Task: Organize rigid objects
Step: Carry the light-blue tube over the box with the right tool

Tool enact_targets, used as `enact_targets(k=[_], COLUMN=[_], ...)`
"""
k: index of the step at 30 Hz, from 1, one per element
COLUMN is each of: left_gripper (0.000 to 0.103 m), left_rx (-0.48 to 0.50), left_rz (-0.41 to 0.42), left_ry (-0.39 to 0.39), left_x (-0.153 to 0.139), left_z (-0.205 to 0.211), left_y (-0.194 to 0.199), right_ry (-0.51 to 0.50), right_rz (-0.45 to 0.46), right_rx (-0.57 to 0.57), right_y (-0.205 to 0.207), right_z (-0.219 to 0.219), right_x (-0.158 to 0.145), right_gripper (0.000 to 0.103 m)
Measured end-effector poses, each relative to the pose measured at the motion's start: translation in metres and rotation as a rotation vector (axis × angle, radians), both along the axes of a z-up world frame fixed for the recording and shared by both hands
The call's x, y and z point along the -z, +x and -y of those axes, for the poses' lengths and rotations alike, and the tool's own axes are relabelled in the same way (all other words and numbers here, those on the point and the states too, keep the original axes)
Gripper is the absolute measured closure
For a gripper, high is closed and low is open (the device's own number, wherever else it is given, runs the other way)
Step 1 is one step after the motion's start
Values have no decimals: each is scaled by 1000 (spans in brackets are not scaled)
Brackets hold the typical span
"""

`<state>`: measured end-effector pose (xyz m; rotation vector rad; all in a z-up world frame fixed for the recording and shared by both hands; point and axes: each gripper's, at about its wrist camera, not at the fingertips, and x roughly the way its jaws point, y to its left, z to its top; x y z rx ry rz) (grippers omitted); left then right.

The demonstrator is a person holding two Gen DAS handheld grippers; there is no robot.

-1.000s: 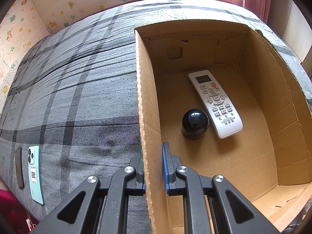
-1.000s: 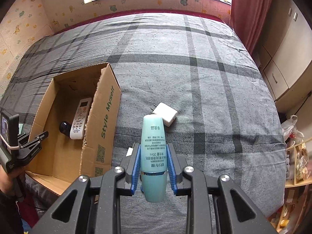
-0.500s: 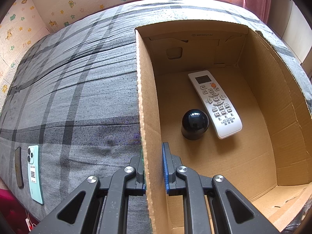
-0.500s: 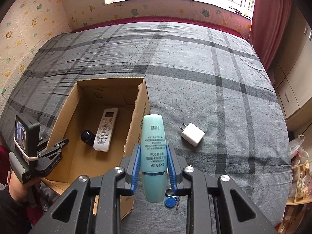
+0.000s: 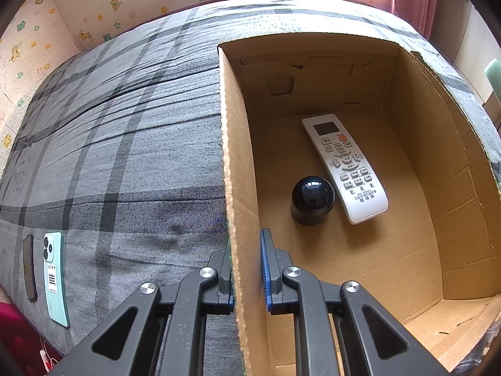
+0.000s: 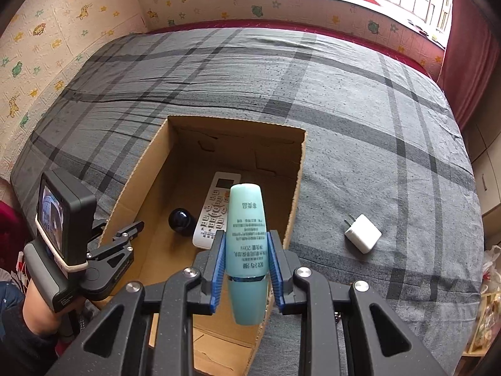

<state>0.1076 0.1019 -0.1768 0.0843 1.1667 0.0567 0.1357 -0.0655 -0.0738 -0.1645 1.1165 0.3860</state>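
- We see our left tongs [image 5: 247, 269] clenched on the left wall of the box [image 5: 238, 156], one pad outside it and one inside.
- The box sits on the bed [image 6: 360, 125], open at the top.
- Inside the box, a white remote [image 5: 344, 166] lies flat on the floor, its screen end toward 12 o'clock in the left view.
- A black dome [image 5: 312, 200] stands just beside the remote, at its 8 o'clock, touching it or nearly so.
- Our right tongs [image 6: 247, 263] grip a teal tube [image 6: 247, 244] between the blue pads [image 6: 219, 266], gripped low on its body with the cap end poking out behind.
- In the right view the tube hangs above the box's right side, overlapping the remote in the picture.
- A white charger [image 6: 363, 233] lies on the bed at about 3 o'clock from the box, well apart from it.
- In the left view a mint phone [image 5: 54, 279] lies face down near the bed's edge at 9 o'clock from the tongs, with a dark slim bar [image 5: 28, 268] just beside it.
- A hand [image 6: 37, 307] holds the left tool at the box's left wall.
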Motion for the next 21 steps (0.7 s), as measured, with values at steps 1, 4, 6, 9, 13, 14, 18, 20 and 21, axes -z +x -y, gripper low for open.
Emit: enact_targets(k=[1,4,6,9,13,14,18,20,21], left_gripper=[89,89,89,89,89,89,89,89,89], left_rx=[0,2,3,0,0,1,1,1,2], left_rz=[0,0,0,0,-1,-1,-3,-2,-2], left_ry=[-1,3,5,-2,-2,-2,-3,-3,-3], left_x=[0,0,0,0,0,0,0,0,0], left_z=[0,0,0,-1,-1,-1,-1,-1,-1], left_y=[0,0,0,0,0,0,1,1,1], right_ry=[-1,-3,-3,-3,-4,-1,-4,-10,-13], right_rz=[-4,-17,-27,-47,-83,-96,-136,-155,-165], right_rx=[-9,-30,-44,-63,-81,-84,-96,-101,-103], right_y=[0,0,0,0,1,1,1,0,0], right_z=[-4,-16,-23,-34,-46,-48,-58,-62,-64], right_x=[2,9,14,24,39,44,61,70,75], right_gripper=[76,76,76,76,76,76,76,76,76])
